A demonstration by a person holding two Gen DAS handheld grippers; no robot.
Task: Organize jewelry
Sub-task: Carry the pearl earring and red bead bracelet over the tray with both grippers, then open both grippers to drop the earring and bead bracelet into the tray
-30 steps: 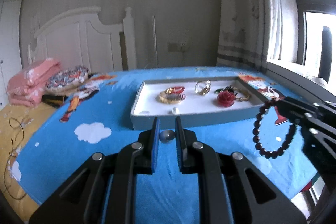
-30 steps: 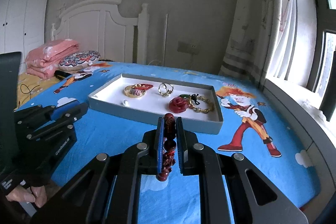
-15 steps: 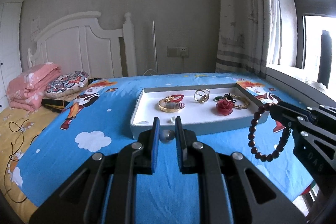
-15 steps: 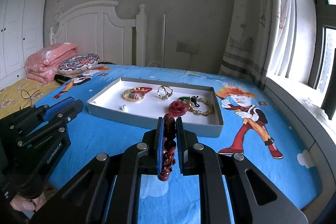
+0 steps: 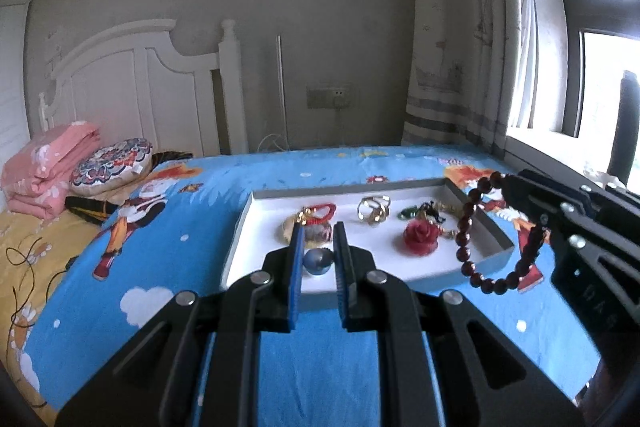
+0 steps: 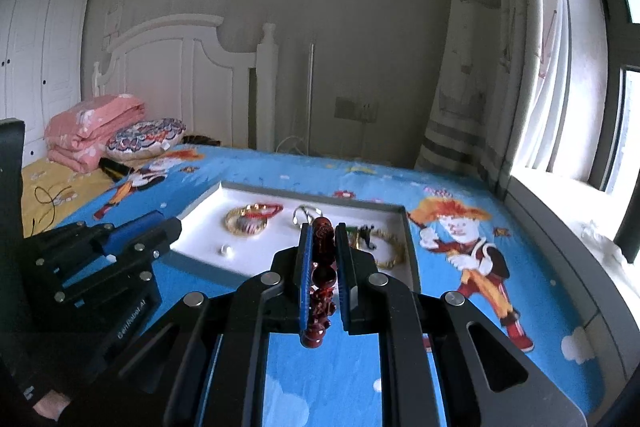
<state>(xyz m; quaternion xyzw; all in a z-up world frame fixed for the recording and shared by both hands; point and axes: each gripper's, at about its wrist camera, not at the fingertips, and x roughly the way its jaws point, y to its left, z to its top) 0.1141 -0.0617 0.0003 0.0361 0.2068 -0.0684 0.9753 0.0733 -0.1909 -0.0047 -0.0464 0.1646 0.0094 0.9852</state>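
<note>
Left hand-held gripper: nearly closed, pinching a small round grey-blue bead, lower centre.
Right hand-held gripper: clamped on a dark red bead bracelet, hanging as a loop.
Tray: white inside, grey rim, on the blue bed sheet, frame centre.

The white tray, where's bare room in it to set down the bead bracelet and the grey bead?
The tray is bare along its near edge, around the small pearl, and in its left corner. The back is crowded: gold bangle, rings, red rose, gold chain.
</note>
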